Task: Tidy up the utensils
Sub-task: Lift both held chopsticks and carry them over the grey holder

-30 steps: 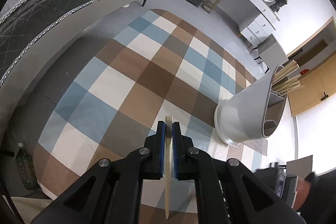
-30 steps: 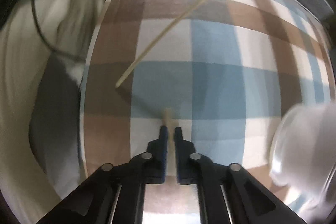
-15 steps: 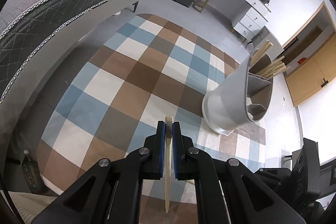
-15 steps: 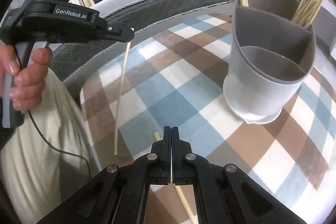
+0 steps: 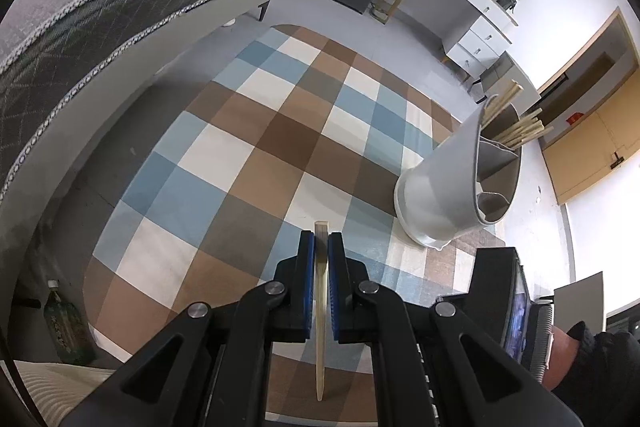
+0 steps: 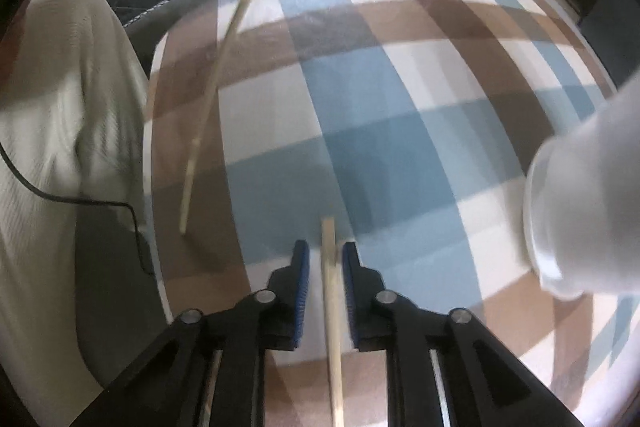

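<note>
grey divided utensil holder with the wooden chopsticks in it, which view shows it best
The left wrist view: the grey divided utensil holder appears whole and sharp, with dividers and wooden chopsticks visible. The right wrist view catches only a blurred piece of its side at the right edge.

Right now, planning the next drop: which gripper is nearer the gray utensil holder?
Right, probably. The right gripper has the utensil holder looming large and blurred just beside it. The left gripper sees the holder smaller, farther across the checkered rug.
</note>
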Action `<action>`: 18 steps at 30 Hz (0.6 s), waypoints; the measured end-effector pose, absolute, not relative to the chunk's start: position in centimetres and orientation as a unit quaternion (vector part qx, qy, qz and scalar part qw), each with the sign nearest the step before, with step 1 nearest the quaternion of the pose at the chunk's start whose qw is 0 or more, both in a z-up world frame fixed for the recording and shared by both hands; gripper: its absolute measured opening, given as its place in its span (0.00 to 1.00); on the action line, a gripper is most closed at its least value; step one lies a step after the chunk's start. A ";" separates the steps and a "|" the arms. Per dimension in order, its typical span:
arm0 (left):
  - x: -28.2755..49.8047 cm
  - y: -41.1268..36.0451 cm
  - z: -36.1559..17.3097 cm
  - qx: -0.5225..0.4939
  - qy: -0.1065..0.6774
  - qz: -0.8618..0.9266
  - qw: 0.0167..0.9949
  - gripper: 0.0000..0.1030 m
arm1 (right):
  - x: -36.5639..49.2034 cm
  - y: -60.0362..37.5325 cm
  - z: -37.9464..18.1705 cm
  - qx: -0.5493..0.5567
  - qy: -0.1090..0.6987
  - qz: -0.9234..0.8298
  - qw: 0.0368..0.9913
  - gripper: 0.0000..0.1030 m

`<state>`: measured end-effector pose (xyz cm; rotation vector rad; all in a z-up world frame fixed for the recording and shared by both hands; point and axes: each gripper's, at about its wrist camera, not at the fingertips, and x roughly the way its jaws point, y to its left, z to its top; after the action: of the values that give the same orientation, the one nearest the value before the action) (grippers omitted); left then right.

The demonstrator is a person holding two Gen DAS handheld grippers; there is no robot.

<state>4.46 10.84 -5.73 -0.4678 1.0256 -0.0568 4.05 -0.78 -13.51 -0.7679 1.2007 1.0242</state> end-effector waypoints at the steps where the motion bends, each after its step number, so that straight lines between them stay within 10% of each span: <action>1: 4.6 11.1 -5.8 -0.227 0.487 -0.026 0.843 0.02 | 4.1 -0.7 -13.4 -0.337 0.525 0.449 0.640 0.20; 11: 4.9 11.0 -5.3 -0.223 0.475 -0.040 0.850 0.02 | 2.9 -1.5 -12.7 -0.350 0.484 0.431 0.676 0.05; 18: 4.3 8.8 -3.9 -0.196 0.463 -0.064 0.862 0.02 | 3.7 -6.6 -6.4 -0.163 0.405 0.376 0.817 0.05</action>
<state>4.29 8.77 -3.92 -0.4115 0.9716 -0.1344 3.72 -6.63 -6.36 -0.3482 0.8622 0.8015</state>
